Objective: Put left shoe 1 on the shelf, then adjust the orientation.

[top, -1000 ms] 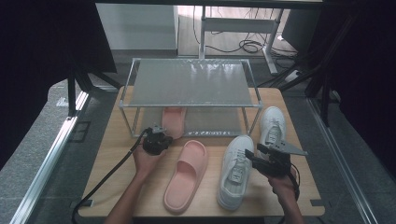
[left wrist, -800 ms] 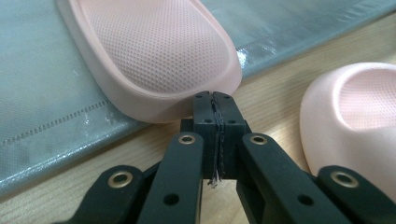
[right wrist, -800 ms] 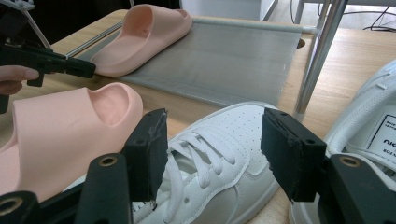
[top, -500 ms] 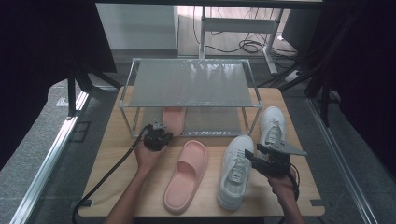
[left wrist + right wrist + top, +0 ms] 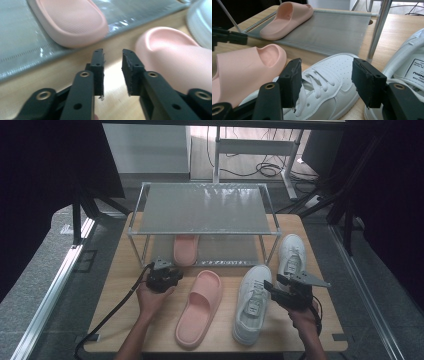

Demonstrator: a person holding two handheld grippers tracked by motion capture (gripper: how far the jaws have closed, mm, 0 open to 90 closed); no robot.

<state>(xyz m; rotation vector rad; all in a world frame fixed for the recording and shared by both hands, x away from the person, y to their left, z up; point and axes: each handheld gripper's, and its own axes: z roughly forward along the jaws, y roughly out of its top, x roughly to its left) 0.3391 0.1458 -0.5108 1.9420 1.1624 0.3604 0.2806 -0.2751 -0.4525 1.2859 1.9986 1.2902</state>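
Note:
One pink slipper (image 5: 185,249) lies on the lower shelf of a metal rack (image 5: 150,234). Its mate (image 5: 200,307) lies on the wooden table in front. In the left gripper view the shelf slipper (image 5: 72,22) sits just beyond my left gripper (image 5: 112,53), whose jaws have just been opening with nothing between them. In the high view the left gripper (image 5: 172,271) hovers near that slipper's heel. My right gripper (image 5: 325,67) is open, its jaws spread over the laces of a white sneaker (image 5: 329,82) without pressing it. In the high view the right gripper (image 5: 270,287) is beside this sneaker (image 5: 252,302).
A second white sneaker (image 5: 291,255) stands at the right by the rack's front right leg (image 5: 263,251). The rack's upper shelf (image 5: 205,209) is bare. The table's front edge (image 5: 215,351) is close to my forearms. Cables trail off the left side.
My left gripper let go of the slipper on the lower shelf, opened, and drew back a little toward me. The right gripper and the sneakers have stayed put.

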